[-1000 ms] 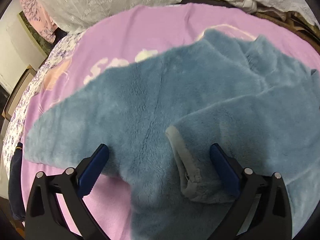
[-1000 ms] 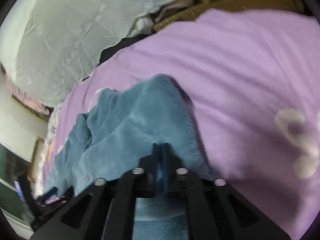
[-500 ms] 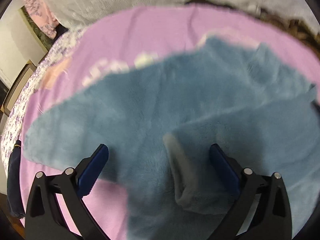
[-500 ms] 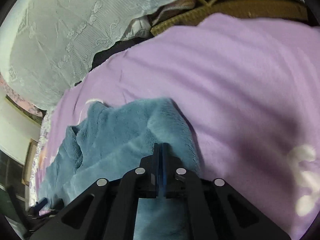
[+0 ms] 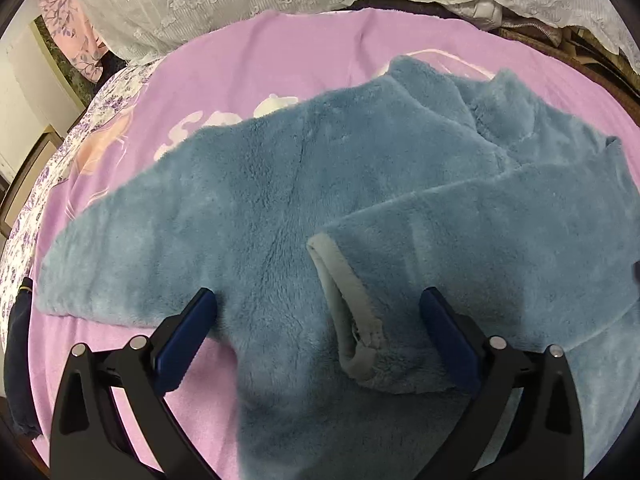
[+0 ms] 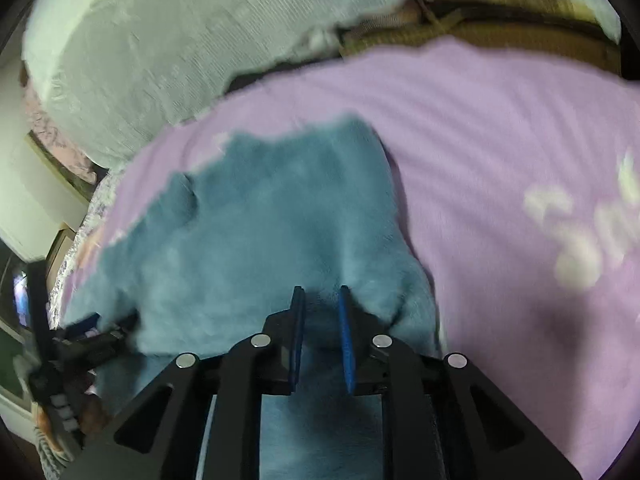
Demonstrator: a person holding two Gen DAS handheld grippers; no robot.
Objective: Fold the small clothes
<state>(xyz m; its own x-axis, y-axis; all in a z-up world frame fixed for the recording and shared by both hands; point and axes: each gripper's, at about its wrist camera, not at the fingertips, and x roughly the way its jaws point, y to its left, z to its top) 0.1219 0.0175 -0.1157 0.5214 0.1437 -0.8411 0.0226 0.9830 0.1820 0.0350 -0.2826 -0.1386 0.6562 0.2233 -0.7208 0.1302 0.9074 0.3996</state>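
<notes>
The blue fleece top (image 5: 304, 208) lies spread on the pink blanket (image 5: 280, 56), one sleeve (image 5: 460, 240) folded across its front, grey cuff (image 5: 352, 320) uppermost. The right gripper (image 6: 322, 300) is opening its jaws; fleece sits between the pads, barely pinched. It should let go cleanly and lift straight off, so the fold does not drag. The left gripper (image 5: 320, 312) hangs wide open over the cuff, gripping nothing. Only the left view shows the cuff and the unfolded far sleeve; only the right view, blurred, shows the top's right edge.
</notes>
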